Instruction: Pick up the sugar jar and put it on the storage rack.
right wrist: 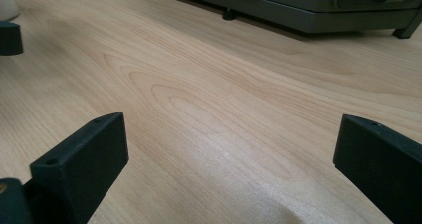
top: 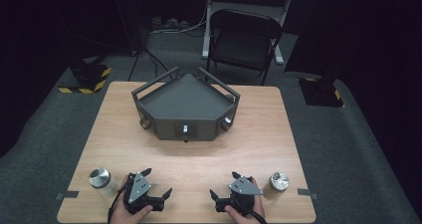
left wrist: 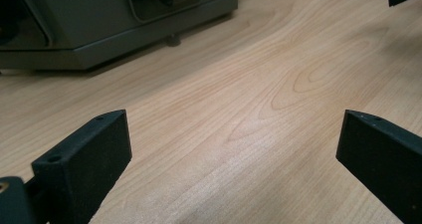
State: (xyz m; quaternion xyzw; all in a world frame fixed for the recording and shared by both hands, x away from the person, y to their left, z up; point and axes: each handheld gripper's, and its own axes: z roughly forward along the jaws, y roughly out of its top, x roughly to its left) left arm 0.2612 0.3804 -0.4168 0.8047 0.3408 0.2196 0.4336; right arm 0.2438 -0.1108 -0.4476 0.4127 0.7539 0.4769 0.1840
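Note:
A grey five-sided box (top: 185, 107) with railed edges and knobs on its front stands mid-table. My left gripper (top: 158, 182) rests near the front edge, held by a hand, jaws open over bare wood. My right gripper (top: 223, 184) mirrors it, also open and empty. In the left gripper view the left gripper (left wrist: 234, 149) has its jaws spread wide, with the box (left wrist: 114, 25) ahead at the upper left. The right gripper view has the right gripper (right wrist: 231, 154) just as wide, with the box (right wrist: 308, 0) at the top right.
A metal-lidded jar (top: 101, 180) stands left of the left gripper, and another jar (top: 277, 183) stands right of the right gripper. The wooden table (top: 199, 154) lies bare between grippers and box. A folding chair (top: 244, 40) stands beyond the far edge.

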